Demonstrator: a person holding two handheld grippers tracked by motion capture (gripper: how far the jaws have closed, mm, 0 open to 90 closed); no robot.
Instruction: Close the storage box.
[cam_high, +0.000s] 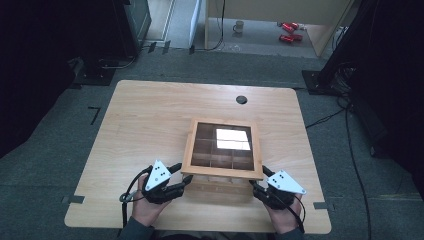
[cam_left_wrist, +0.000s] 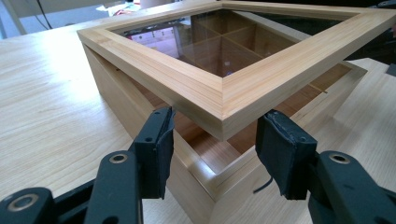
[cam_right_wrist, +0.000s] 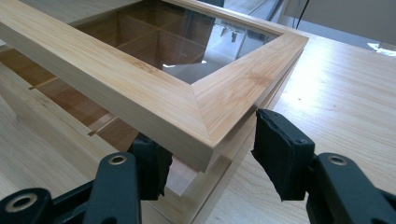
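High view: glass-topped lid raised at its near edge

High view shows the square light-wood lid with a glass pane (cam_high: 222, 148) lifted at its near edge above the shallow light-wood box with dividers (cam_high: 220, 186), near the middle of the pale wooden bench (cam_high: 145, 120) and closer to the person's edge. Its far edge lies lower than its near edge, and its sides run roughly square to the bench edges.

Left tool (cam_high: 181, 175) meets the lid's near-left corner; in the left gripper view its jaws stand apart on either side of that corner, and I cannot tell whether the pads (cam_left_wrist: 159, 144) press it. Right tool (cam_high: 260, 177) is at the near-right corner, with its jaws likewise straddling the corner.

Both hands come in low from the near edge, angled inward. Bare bench lies left, right and beyond the box.
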